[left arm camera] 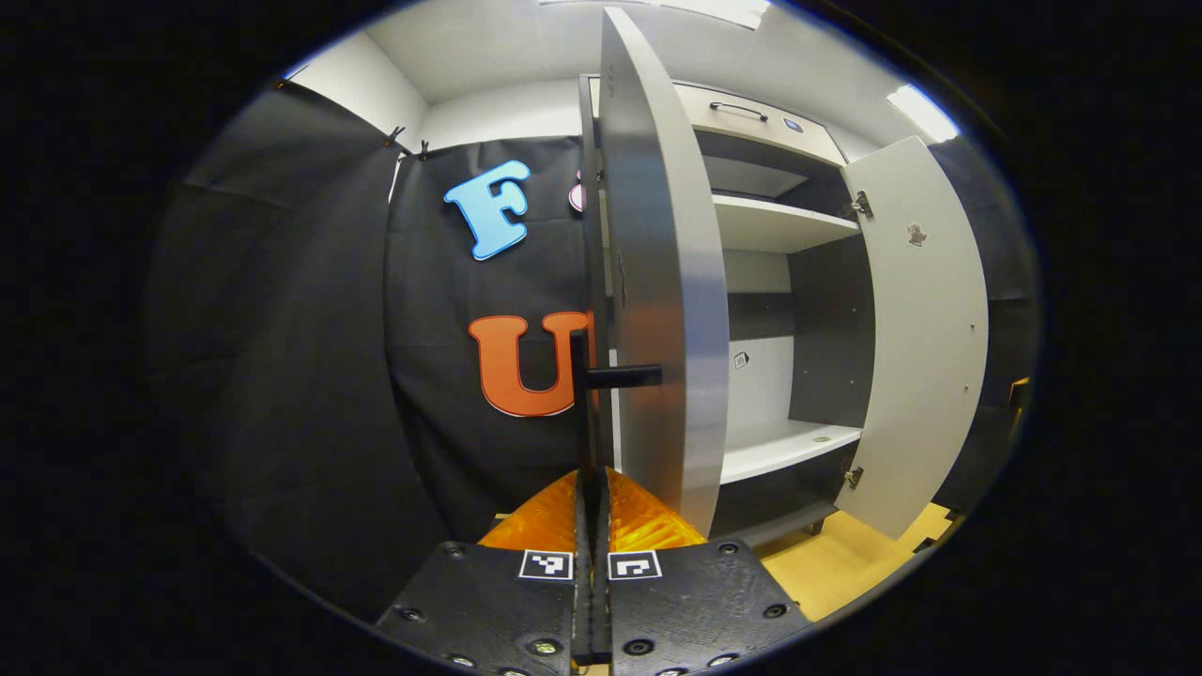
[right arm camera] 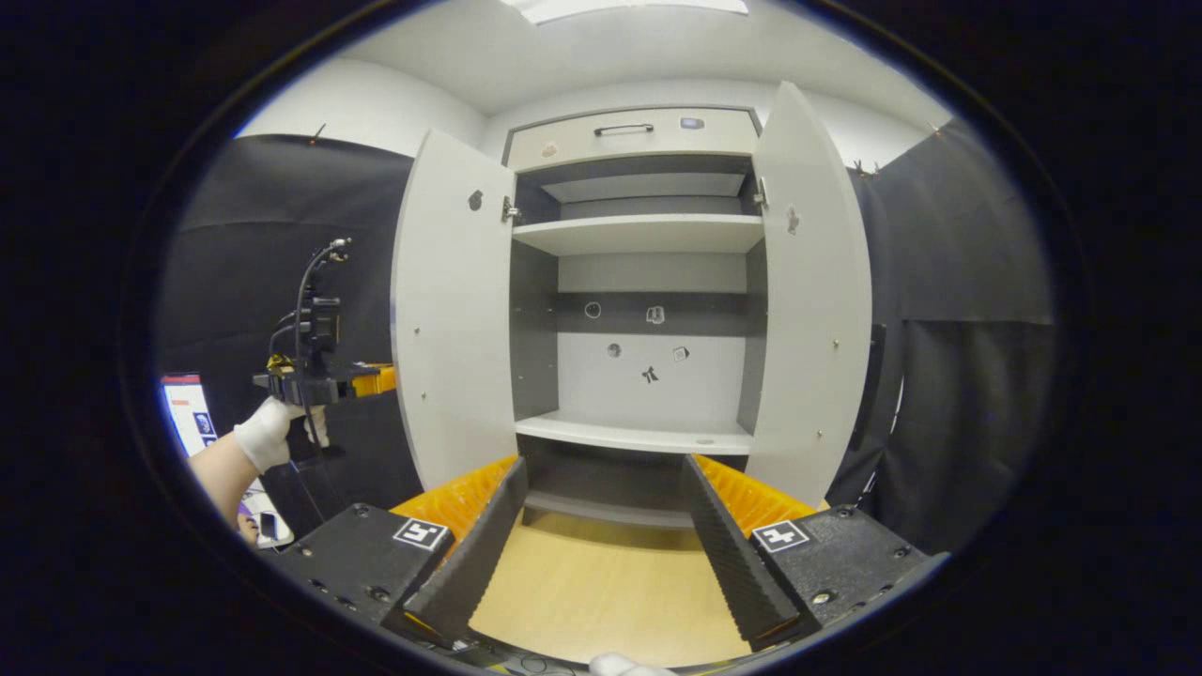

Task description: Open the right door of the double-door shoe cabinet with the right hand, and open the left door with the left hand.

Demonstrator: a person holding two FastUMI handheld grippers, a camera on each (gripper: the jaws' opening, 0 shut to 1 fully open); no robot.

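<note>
The grey shoe cabinet (right arm camera: 648,141) stands with both doors swung wide. In the right gripper view the left door (right arm camera: 455,310) and the right door (right arm camera: 812,300) flank bare shelves, and my right gripper (right arm camera: 603,468) hangs open in front of the lower shelf, holding nothing. In the left gripper view the left door (left arm camera: 657,282) is seen edge-on. My left gripper (left arm camera: 592,479) is shut on that door's black bar handle (left arm camera: 578,394). The right door (left arm camera: 920,338) stands open beyond. A gloved hand (right arm camera: 268,432) holds the left gripper (right arm camera: 383,378) against the left door's outer side.
A drawer (right arm camera: 629,136) with a dark handle tops the cabinet. The shelves (right arm camera: 639,434) inside are bare apart from small stickers on the back panel. A light wooden floor (right arm camera: 601,591) lies in front. Black cloth walls close both sides. A lit screen (right arm camera: 188,404) sits at far left.
</note>
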